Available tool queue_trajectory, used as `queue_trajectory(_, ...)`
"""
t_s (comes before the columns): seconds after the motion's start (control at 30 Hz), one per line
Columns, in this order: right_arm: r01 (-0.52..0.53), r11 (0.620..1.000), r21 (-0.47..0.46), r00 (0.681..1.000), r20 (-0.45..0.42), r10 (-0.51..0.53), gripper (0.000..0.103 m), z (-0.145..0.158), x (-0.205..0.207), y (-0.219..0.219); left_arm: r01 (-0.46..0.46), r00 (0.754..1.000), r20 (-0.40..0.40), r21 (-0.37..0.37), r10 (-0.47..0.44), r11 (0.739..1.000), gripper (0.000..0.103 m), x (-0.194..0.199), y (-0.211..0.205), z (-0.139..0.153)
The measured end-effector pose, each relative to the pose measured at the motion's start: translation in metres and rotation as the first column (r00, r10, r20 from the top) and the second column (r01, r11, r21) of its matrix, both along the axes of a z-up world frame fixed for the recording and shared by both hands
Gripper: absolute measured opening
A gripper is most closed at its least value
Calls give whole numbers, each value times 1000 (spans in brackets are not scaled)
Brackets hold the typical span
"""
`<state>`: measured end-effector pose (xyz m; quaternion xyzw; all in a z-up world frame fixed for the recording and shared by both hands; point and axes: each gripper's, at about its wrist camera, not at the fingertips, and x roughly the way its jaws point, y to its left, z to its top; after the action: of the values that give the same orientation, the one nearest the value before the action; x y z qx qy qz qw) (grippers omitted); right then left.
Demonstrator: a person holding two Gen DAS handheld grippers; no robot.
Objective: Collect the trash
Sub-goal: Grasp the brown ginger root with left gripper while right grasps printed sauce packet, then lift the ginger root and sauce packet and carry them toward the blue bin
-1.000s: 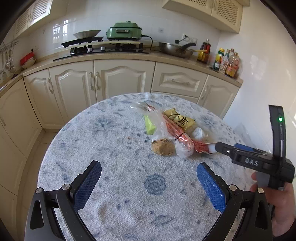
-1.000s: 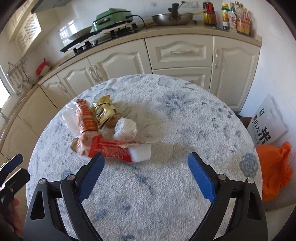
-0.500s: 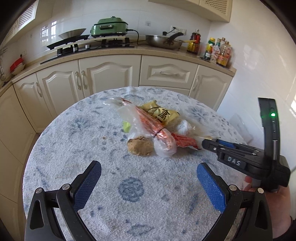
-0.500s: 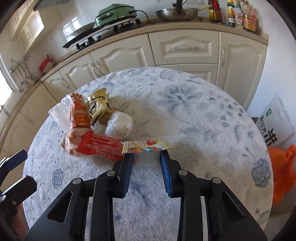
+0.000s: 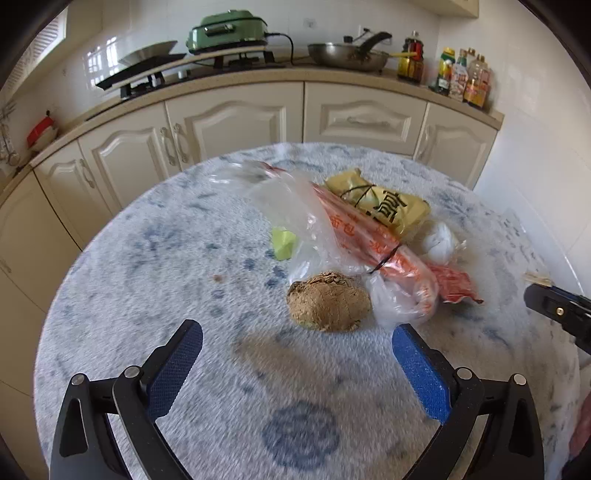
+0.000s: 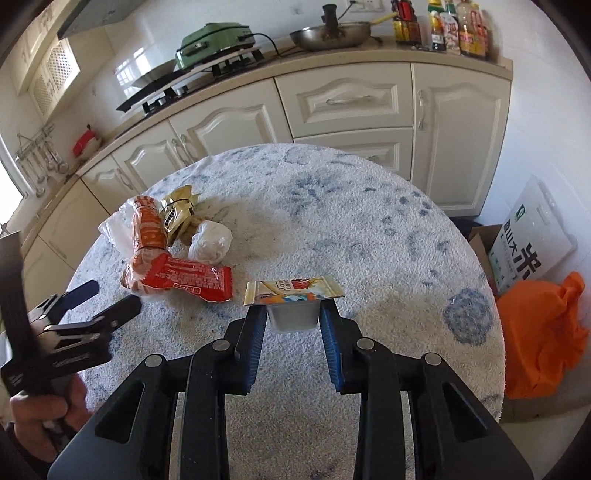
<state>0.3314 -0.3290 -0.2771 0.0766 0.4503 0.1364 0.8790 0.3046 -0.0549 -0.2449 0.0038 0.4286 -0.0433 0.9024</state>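
Right gripper [image 6: 293, 319]: blue pads closed on both sides of a small white cup [image 6: 293, 315] with a printed foil lid (lid overhanging the pads), held above the round table [image 6: 369, 229] with blue-mottled cover. Jaws just drawn in from wide to this grip.

Left gripper [image 5: 295, 363]: jaws spread wide, nothing between the pads; brown lump [image 5: 328, 306] lying on the table just beyond the fingertips.

Remaining trash heaped on the table: clear bag with orange print [image 5: 354, 236], yellow packet [image 5: 384, 206], red wrapper [image 6: 192, 277], white wad [image 6: 210, 240], green scrap [image 5: 283, 243] (partly under the clear bag).

Beyond the table: cream cabinets [image 6: 343, 99], green appliance [image 6: 210, 35] on the counter. On the floor to the right: orange bag [image 6: 546, 328].
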Motion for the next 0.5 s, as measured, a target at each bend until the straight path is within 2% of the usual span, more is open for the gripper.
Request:
queue_trajectory(0.1, 5, 1000, 0, 1000, -3, -5, 30, 0, -1, 0, 31, 1000, -1, -37, -31, 999, 77, 12, -2, -2)
queue_trajectory(0.17, 8, 1000, -1, 1000, -4, -8, 30, 1, -2, 0, 43, 999, 5, -53, -43, 998, 56, 15, -5, -2)
queue_trajectory(0.23, 9, 1000, -5, 1000, -4, -9, 30, 3, -5, 1, 44, 999, 8, -80, -43, 996, 43, 15, -2, -3)
queue_trajectory(0.33, 14, 1000, -7, 1000, 0, -14, 30, 7, -11, 0, 38, 999, 1, -142, -39, 989, 42, 12, 8, -4)
queue_trajectory(0.5, 27, 1000, -8, 1000, 4, -27, 30, 14, -28, -2, 29, 999, -8, -177, -31, 984, 42, -8, 19, -4)
